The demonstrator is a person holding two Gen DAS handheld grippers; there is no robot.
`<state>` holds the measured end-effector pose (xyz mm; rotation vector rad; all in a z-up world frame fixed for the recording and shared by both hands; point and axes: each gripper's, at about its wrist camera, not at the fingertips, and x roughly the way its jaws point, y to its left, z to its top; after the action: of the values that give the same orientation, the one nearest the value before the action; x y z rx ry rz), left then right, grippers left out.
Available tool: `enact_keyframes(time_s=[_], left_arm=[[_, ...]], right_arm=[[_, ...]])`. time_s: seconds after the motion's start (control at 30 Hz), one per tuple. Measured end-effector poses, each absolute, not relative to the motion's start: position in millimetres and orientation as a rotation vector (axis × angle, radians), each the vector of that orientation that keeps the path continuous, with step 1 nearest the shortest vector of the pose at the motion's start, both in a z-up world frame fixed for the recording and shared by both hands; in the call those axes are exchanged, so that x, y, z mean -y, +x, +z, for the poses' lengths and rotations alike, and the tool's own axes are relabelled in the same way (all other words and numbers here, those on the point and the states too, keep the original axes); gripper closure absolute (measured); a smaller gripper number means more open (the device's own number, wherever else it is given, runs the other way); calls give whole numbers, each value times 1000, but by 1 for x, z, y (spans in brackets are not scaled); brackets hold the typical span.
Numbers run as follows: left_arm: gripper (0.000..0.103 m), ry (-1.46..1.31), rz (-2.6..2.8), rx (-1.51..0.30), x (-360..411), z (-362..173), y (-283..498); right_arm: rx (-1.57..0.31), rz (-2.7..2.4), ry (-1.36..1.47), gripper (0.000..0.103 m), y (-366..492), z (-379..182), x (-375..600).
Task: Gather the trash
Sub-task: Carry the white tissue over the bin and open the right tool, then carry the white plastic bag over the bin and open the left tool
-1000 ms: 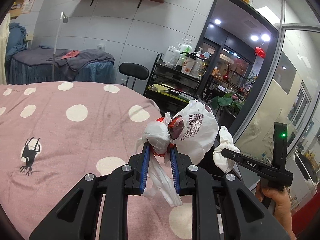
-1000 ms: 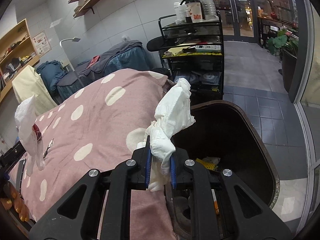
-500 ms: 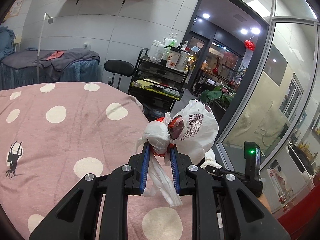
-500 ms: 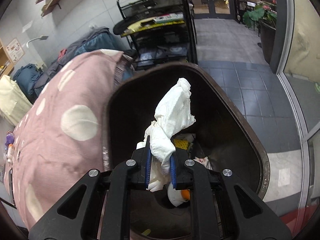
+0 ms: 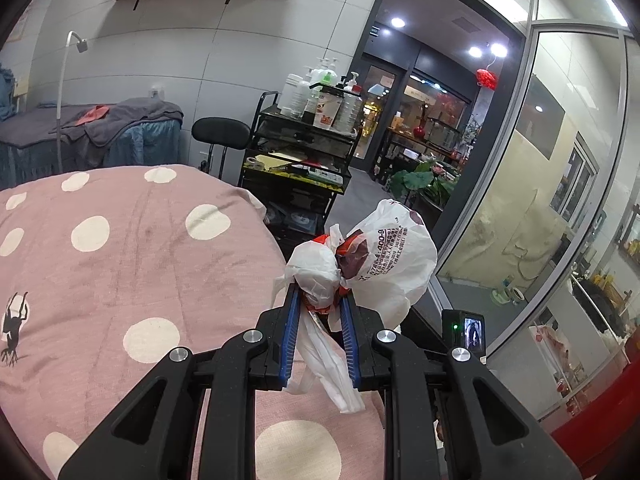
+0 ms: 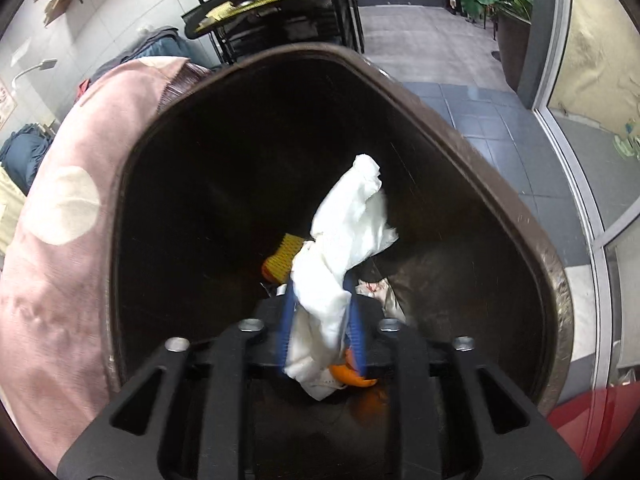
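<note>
I hold one gripper in each hand, two in all. My left gripper (image 5: 319, 308) has its two blue-padded fingers (image 5: 289, 332) pinching the knotted neck of one crumpled white plastic bag with red print (image 5: 372, 264); the bag bulges above the pads and a loose tail of it hangs down between the black finger arms. It sits over the edge of the one pink bedspread with white polka dots (image 5: 132, 256), which also carries a small black spider print near its left side. Behind the bed stand one black wire trolley loaded with bottles (image 5: 300, 160) and one black round-seated stool (image 5: 220, 134). My right gripper (image 6: 322, 320) points steeply down into the mouth of the one dark brown plastic trash bin (image 6: 472, 160), which stands just beside the bed's edge. Its jaws have just been opening, and one wad of crumpled white tissue paper (image 6: 344, 248) lies between them, its upper part rising above the blue pads and its lower end drooping beneath; the picture is blurred here, so I cannot tell whether the pads press on it or only flank it. At the bottom of the bin I count one yellow ribbed piece (image 6: 282, 256), one orange scrap (image 6: 352, 376) under the tissue, and some pale wrappers to the right that I cannot separate.
</note>
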<state>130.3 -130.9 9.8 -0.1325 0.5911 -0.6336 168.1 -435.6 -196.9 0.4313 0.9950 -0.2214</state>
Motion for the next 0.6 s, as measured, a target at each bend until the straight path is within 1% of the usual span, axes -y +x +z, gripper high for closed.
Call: enact_keyframes(time_s=[0.03,0.07,0.1,0.2,0.27,0.6], left_arm=[[83,-130,-639,-594,133,9,131],[83,-129,-644,-596,135,9,131],[83,-128,-649,-599,137,9,131],[83,-121,-668,-601,144,10,132],[83,-117,-686,-604,151,10,133],[83,-73,-787,-656,198,3,140]], right_arm=[[-986,-218,441,56,166,-196,437],[-977,-231,441,47,164,-193,437],[-963,-247,431,42,162,-189,436],[-912,-260,343,32,156,-171,426],[-896,-261,318,32,154,-163,422],[-776,-250,389,31,133,-117,436]])
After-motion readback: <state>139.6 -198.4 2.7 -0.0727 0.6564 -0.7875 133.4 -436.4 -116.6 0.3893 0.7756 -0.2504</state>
